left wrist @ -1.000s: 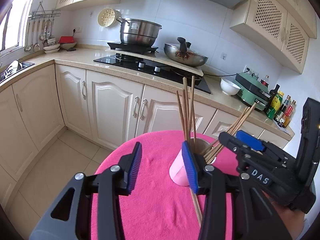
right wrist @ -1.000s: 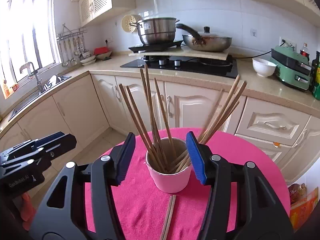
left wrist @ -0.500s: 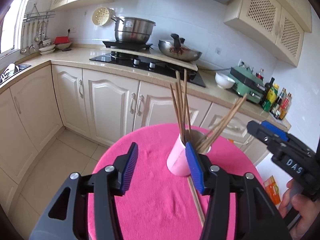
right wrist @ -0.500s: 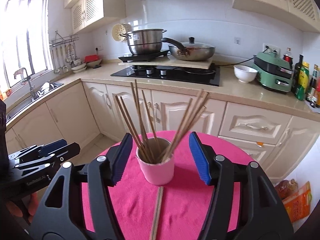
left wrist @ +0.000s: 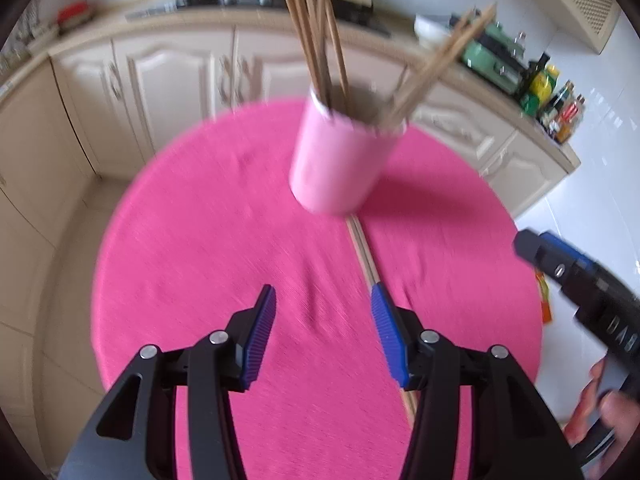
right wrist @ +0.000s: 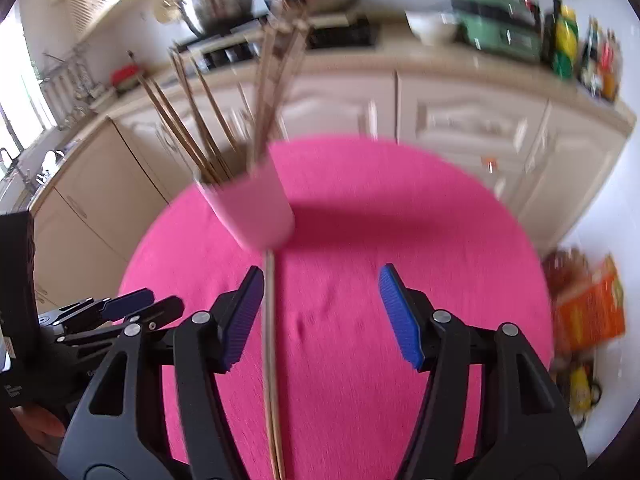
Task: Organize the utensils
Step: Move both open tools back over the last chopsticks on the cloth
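Pink cloth covers the round worktop [left wrist: 208, 264] from edge to edge, and it gives you a soft, non-slip bed, which is likely why the loose pair lies so straight on it. Toward the far edge stands the pink cup [left wrist: 340, 160], upright, already bristling with chopsticks [left wrist: 316, 28] that lean against its rim in two fans; it is parked well back so you have the near half of the cloth free to work on.

Running from the foot of the cup toward the near edge lies the last loose pair of chopsticks [right wrist: 271, 344], side by side and touching, flat on the cloth.

Your left tongs [left wrist: 322, 338] have just been opening and hang released above the cloth, nothing between the pads; the pair lies at their right finger, partly under it. Your right tongs [right wrist: 322, 314] have also been spreading, empty, and the pair runs just inside their left finger. Both point steeply down at the cloth, so you appear to be lining up on that pair from either side. The views are blurred, so I cannot tell whether any pad touches the wood.
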Demonstrator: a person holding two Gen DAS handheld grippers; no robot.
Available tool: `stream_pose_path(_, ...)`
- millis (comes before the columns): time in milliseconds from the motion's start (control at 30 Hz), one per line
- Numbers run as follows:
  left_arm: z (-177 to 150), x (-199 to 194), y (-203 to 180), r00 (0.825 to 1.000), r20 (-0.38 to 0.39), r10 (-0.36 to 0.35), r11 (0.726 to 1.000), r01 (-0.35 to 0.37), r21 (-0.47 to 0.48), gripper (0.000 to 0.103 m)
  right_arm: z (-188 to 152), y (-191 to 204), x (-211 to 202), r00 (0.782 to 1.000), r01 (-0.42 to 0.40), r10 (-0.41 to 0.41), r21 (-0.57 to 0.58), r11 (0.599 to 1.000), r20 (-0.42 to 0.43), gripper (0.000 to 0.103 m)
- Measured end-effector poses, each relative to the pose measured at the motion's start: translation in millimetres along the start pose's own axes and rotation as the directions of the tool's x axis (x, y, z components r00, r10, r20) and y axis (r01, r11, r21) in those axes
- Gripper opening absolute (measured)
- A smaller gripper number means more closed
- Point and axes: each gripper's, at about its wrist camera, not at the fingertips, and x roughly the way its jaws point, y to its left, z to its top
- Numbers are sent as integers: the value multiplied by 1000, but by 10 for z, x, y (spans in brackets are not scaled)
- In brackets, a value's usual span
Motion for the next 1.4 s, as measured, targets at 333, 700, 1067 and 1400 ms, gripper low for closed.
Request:
stream_pose_path(333, -134, 563, -395, 986, -161, 42, 997, -30, 78, 50, -335, -364, 174, 992, 18, -3, 118, 993, -124, 60)
stream_pose_path(700, -162, 743, -459, 966, -207, 153, 987, -136, 90, 50, -368, -526, 257, 989, 13, 7, 134, 991, -150, 60)
stream_pose_path(1067, -12, 875, -528, 959, -219, 183, 983, -172, 65, 51, -350, -543, 283, 985, 0, 21, 123, 992, -169, 60)
stream_pose_path(1400, 20, 871, -385, 953, -237, 188, 982, -189, 18, 51, -335, -577, 355, 982, -7, 31, 131, 991, -187, 60)
